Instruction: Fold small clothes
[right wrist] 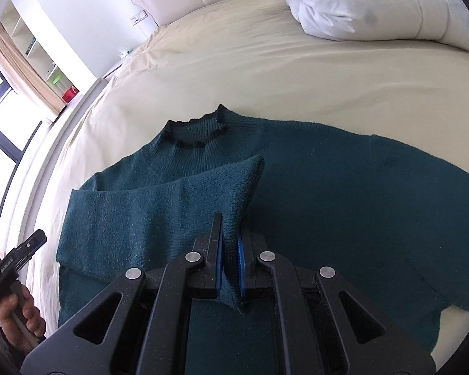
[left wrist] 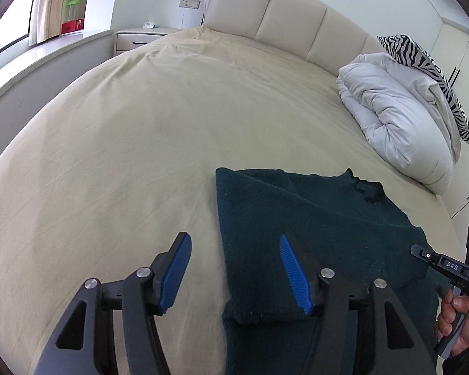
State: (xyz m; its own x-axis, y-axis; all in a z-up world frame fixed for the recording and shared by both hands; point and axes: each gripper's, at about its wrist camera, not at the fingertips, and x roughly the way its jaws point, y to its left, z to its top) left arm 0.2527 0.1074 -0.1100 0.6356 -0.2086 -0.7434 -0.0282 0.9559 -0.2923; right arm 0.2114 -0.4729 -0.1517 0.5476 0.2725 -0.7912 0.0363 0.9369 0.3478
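Observation:
A dark teal knitted sweater (right wrist: pixel 344 187) lies flat on the beige bed sheet (right wrist: pixel 265 72), its collar (right wrist: pixel 197 131) toward the headboard. One sleeve (right wrist: pixel 159 206) is folded across the body. My right gripper (right wrist: pixel 229 234) is shut on a raised fold of that sleeve, and the cloth stands up between the blue pads. In the left wrist view the sweater (left wrist: pixel 312 212) fills the lower right. My left gripper (left wrist: pixel 234 240) hangs open over the sweater's left edge with nothing pinched. The right gripper's tip (left wrist: pixel 422 251) and the hand (left wrist: pixel 456 318) holding it show at the right edge.
A bunched white duvet (left wrist: pixel 397 115) and a zebra-print pillow (left wrist: pixel 422 59) lie at the head of the bed on the right. The padded headboard (left wrist: pixel 281 15) runs behind. A nightstand (left wrist: pixel 137 37), a shelf and a window stand beyond the bed's left side.

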